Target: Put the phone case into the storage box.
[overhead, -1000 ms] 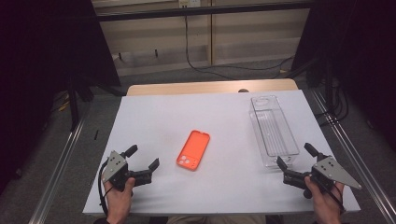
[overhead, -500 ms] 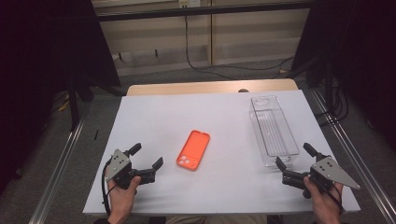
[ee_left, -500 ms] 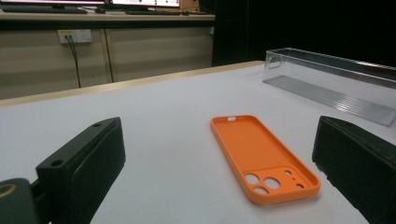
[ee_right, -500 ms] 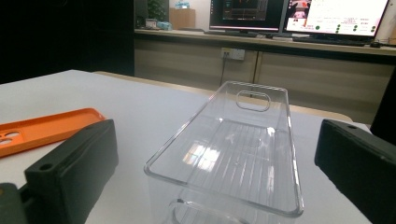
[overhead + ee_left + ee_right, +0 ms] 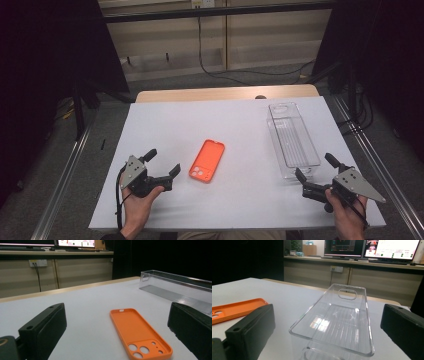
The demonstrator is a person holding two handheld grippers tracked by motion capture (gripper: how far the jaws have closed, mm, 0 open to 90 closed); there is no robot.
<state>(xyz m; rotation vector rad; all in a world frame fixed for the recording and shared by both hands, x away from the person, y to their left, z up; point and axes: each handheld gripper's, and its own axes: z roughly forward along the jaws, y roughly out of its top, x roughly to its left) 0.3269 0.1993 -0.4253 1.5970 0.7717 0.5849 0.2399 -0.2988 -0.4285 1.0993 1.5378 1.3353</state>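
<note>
An orange phone case (image 5: 207,160) lies hollow side up on the white table (image 5: 165,125), camera cutouts toward the near edge; it also lies between the jaws in the left gripper view (image 5: 139,332). My left gripper (image 5: 162,162) rests just left of it, open and holding nothing. A clear plastic bin (image 5: 291,139) stands at the right, empty, its long side running away from me (image 5: 337,317). My right gripper (image 5: 316,166) sits at the bin's near end, open, with the jaws wide to either side of the bin's near wall.
A wooden strip (image 5: 225,93) edges the table's far side. Metal rails (image 5: 65,175) run along both sides. A cable (image 5: 210,60) lies on the floor beyond the table. Monitors (image 5: 372,248) stand on a far counter.
My left gripper has shifted slightly right, toward the phone case. The right gripper has edged a little toward the bin.
</note>
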